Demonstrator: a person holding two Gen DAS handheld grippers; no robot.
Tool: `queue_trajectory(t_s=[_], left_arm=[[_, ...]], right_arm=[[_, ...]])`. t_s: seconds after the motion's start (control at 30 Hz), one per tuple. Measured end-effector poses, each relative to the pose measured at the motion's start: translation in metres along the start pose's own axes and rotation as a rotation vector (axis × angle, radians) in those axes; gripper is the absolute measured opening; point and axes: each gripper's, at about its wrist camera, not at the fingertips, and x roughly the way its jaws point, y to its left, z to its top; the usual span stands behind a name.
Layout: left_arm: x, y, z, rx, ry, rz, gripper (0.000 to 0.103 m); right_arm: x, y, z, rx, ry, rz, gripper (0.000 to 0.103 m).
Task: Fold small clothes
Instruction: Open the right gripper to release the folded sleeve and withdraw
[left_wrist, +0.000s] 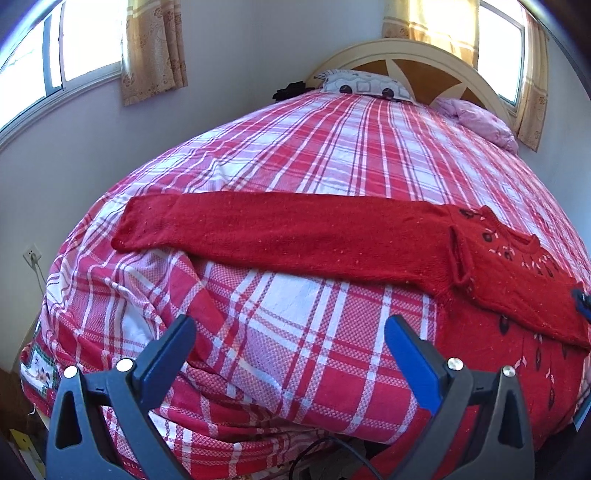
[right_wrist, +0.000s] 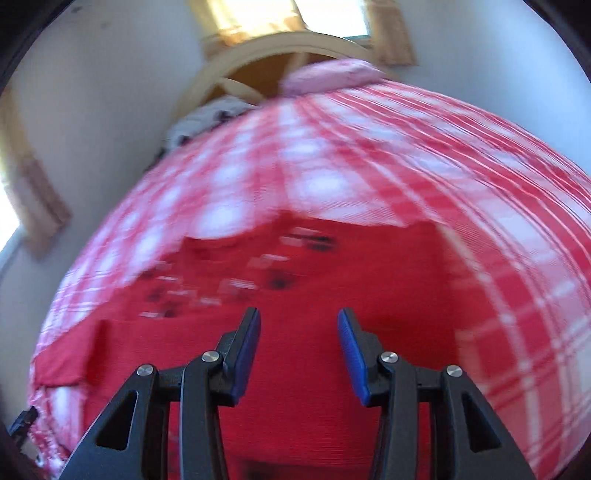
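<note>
A red knitted sweater with dark and pale embroidery lies flat on the bed. Its long sleeve stretches out to the left across the plaid cover. My left gripper is open and empty, above the cover in front of the sleeve. In the blurred right wrist view, the sweater's body fills the lower middle. My right gripper is open and empty, just above the sweater's body. A bit of the right gripper shows at the right edge of the left wrist view.
The bed has a red and white plaid cover, rumpled near the front left. A patterned pillow, a pink pillow and a wooden headboard are at the far end. A wall socket is low on the left.
</note>
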Motion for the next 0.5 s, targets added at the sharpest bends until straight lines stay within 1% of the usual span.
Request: queue_trajectory(t_s=[0.07,0.13,0.17,0.2,0.23,0.3,0.33,0.4,0.43,0.47,0.5], left_arm=[[0.000,0.002,0.000,-0.004,-0.001,0.012,0.103],[0.000,0.005,0.001,-0.011,-0.005,0.025,0.103],[0.000,0.009,0.002,-0.018,-0.008,0.035,0.103],[0.000,0.012,0.003,-0.025,-0.010,0.043,0.103],[0.001,0.015,0.004,-0.033,-0.012,0.049,0.103],[0.003,0.023,0.005,-0.049,-0.012,0.065,0.103],[0.004,0.026,0.005,-0.056,-0.011,0.073,0.103],[0.005,0.033,0.006,-0.068,-0.014,0.090,0.103],[0.006,0.036,0.006,-0.072,-0.017,0.100,0.103],[0.007,0.041,0.007,-0.082,-0.019,0.119,0.103],[0.009,0.045,0.009,-0.094,-0.018,0.130,0.103]], right_arm=[[-0.002,-0.014,-0.006,0.003,-0.027,-0.011,0.043],[-0.006,-0.023,-0.007,0.001,-0.053,-0.074,0.043],[-0.007,-0.028,-0.008,0.012,-0.065,-0.095,0.043],[-0.007,-0.032,-0.008,0.035,-0.072,-0.098,0.043],[-0.007,-0.033,-0.008,0.038,-0.071,-0.099,0.044],[-0.007,-0.022,-0.007,-0.011,-0.067,-0.137,0.045],[-0.012,-0.015,-0.006,-0.017,-0.077,-0.136,0.045],[-0.032,0.001,-0.010,-0.008,-0.138,-0.040,0.045],[-0.038,0.015,-0.012,-0.039,-0.153,0.007,0.045],[-0.042,0.031,-0.016,-0.081,-0.157,0.052,0.045],[-0.042,0.053,-0.020,-0.134,-0.140,0.115,0.044]])
